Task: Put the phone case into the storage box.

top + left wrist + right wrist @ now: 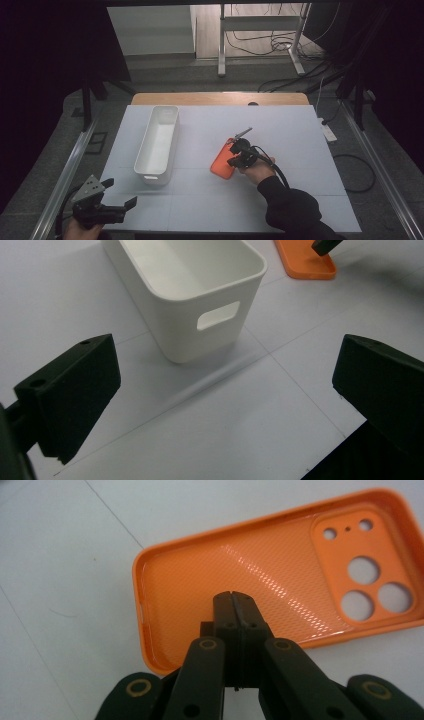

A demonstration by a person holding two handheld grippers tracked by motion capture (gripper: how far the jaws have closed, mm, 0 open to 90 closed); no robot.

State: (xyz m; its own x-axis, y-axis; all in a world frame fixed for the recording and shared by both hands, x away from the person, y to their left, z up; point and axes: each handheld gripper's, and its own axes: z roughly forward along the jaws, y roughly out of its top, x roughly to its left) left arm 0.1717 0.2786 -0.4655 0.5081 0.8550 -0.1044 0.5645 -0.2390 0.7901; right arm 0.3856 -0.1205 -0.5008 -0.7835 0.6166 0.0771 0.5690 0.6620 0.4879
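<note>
Picking-up step, by the look of it, with the orange phone case [260, 575] as the thing in hand. Lies flat on the white table [280, 200], hollow side up, camera holes at the far end, right of the middle and well apart from the white bin [150, 176], which stands lengthwise on the left half. Right gripper [234, 597] down over the near long edge of the case, jaws pressed flat together, no gap showing between them at the tips. Tips lie over the ribbed inner floor, close to the raised rim; cannot tell whether the thin rim wall is pinched between them or merely passes underneath. Left gripper [120, 192] idle at the near left corner of the table, jaws spread wide with nothing between, aimed at the short handled end of the bin. Judged from this: grasp attempted on the case, lift not yet begun. Next move calls for a check of the hold on that thin, flexible rim, then a slow straight lift, a carry leftward across the bare table and a release over the open bin. Likely trouble: a slip from so narrow a pinch, or a swing of the case from one edge once clear of the table.
</note>
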